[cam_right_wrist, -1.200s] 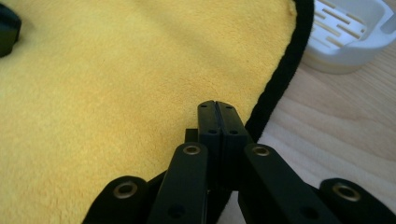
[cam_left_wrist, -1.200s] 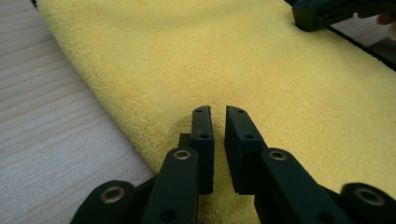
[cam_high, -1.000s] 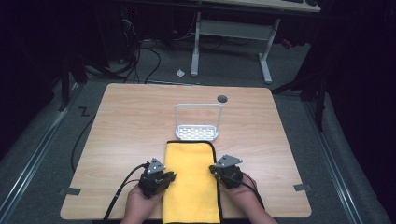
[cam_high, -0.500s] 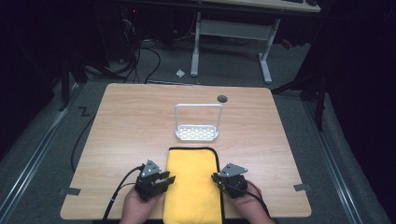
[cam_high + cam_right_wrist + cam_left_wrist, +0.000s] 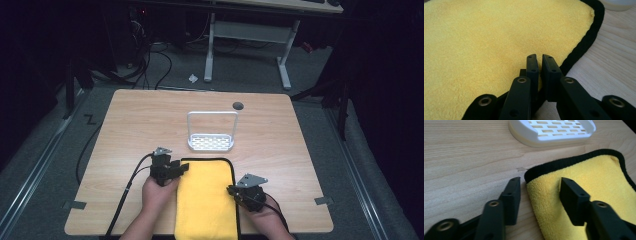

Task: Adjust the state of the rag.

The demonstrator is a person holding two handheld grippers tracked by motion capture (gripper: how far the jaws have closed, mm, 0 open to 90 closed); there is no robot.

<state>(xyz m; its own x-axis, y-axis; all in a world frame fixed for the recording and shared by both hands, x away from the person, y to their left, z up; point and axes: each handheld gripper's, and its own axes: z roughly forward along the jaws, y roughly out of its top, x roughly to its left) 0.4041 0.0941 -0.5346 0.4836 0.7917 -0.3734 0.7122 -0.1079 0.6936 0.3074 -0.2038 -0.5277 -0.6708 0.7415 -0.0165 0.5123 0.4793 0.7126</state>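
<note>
The yellow cloth (image 5: pixel 207 200) with a black hem lies flat on the near middle of the wooden table (image 5: pixel 125 130), and its near end is cut off by the bottom edge of the high view, so how far it hangs over the table's front cannot be told. The person's forearms come in there too, cut off at the wrists.

The right gripper (image 5: pixel 235 190) sits at the cloth's right hem. In the right gripper view its jaws stand almost together with only a thin slit between them, low over the yellow pile just inside the hem (image 5: pixel 584 47). Whether a fold of cloth is pinched in that slit is hard to make out, since the jaws themselves hide the spot.

The left gripper (image 5: pixel 182 170) is at the cloth's far left corner. Its jaws have just been opening and now stand about half apart. In the left gripper view one jaw rests on the bare wood beside the corner (image 5: pixel 529 173) and the other over the yellow pile, with the corner between them but not pressed.

Just beyond the cloth stands a white slotted tray (image 5: pixel 211 143) with a tall loop handle. Farther back a dark round hole (image 5: pixel 238 105) shows in the tabletop.

Behind the table the floor is dark, with cables and the legs of a second desk (image 5: pixel 282 65) hard to tell apart. No writing or label can be read anywhere.
</note>
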